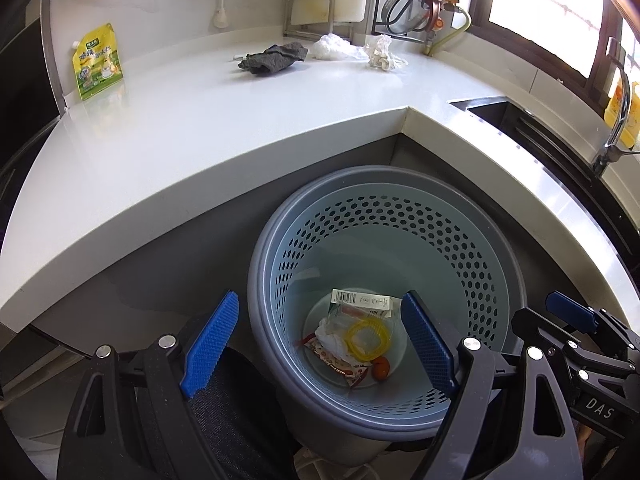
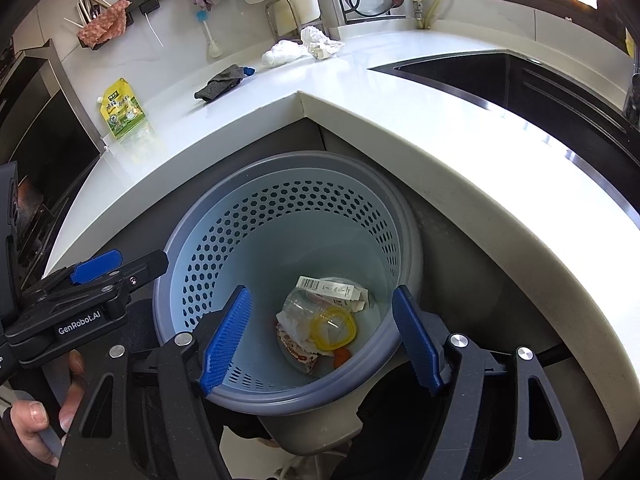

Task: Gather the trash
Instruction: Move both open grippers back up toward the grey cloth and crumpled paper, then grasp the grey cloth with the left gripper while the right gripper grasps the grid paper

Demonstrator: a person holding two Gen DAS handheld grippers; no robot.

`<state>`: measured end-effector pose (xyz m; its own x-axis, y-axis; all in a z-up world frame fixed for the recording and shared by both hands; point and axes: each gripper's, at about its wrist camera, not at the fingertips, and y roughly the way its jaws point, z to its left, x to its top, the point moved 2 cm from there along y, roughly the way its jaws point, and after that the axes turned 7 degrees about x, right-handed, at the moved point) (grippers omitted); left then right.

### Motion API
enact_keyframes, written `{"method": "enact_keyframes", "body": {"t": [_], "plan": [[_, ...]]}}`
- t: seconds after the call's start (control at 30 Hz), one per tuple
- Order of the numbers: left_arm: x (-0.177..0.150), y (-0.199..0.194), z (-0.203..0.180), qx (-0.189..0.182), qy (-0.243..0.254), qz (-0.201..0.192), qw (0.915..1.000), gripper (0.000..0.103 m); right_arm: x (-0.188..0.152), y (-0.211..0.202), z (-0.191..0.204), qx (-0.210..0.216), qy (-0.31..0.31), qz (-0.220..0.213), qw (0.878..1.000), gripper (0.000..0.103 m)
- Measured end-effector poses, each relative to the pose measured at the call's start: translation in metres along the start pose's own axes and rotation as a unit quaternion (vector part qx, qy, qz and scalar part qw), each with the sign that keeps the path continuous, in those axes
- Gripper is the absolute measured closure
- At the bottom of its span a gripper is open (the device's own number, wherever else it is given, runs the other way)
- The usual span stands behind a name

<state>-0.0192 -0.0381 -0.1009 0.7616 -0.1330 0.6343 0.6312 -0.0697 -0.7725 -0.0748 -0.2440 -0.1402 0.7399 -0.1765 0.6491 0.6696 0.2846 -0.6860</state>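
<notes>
I am holding both grippers over the bin (image 1: 384, 292), the left gripper (image 1: 320, 344) and the right gripper (image 2: 320, 336) each with fingers spread wide and grasping nothing. Trash is already lying at the bin's bottom: a small carton (image 1: 362, 300), a yellow ring (image 1: 368, 338), crumpled tissue (image 1: 332, 338) and a wrapper. More looks to be waiting on the surface (image 1: 200, 120): the yellow pouch (image 1: 97, 62) at the left, and white crumpled wads (image 1: 340, 48) by the back wall, near a grey cloth (image 1: 274, 58). For the next pick I am planning to lift clear of the rim, keep fingers wide, and approach the pouch from its upper edge.
</notes>
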Motion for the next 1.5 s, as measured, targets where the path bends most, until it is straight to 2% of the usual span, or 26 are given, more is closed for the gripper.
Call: {"method": "enact_keyframes", "body": {"t": [0.23, 0.33, 0.5, 0.8, 0.97, 1.13, 1.5], "plan": [[0.019, -0.022, 0.017, 0.002, 0.003, -0.034, 0.9994, 0.018, 0.019, -0.009, 0.015, -0.005, -0.02, -0.024, 0.999, 0.031], [0.031, -0.032, 0.027, 0.0, -0.002, -0.05, 0.9987, 0.013, 0.031, -0.011, 0.023, -0.003, -0.03, -0.036, 0.999, 0.03], [0.051, -0.042, 0.044, 0.0, -0.008, -0.069, 0.9976, 0.013, 0.052, -0.01, 0.036, 0.001, -0.046, -0.048, 0.998, 0.029], [0.092, -0.045, 0.075, 0.026, -0.026, -0.104, 0.9939, 0.01, 0.097, 0.005, 0.049, -0.019, -0.074, -0.055, 0.996, 0.028], [0.114, -0.032, 0.082, 0.038, -0.042, -0.108, 0.9925, 0.009, 0.122, 0.016, 0.045, -0.01, -0.074, -0.051, 0.996, 0.028], [0.135, -0.01, 0.083, 0.027, -0.055, -0.094, 0.9936, 0.008, 0.147, 0.025, 0.044, -0.007, -0.089, -0.052, 0.995, 0.028], [0.197, 0.044, 0.073, 0.038, -0.056, -0.085, 0.9941, 0.008, 0.208, 0.058, 0.035, -0.005, -0.112, -0.048, 0.993, 0.028]]}}
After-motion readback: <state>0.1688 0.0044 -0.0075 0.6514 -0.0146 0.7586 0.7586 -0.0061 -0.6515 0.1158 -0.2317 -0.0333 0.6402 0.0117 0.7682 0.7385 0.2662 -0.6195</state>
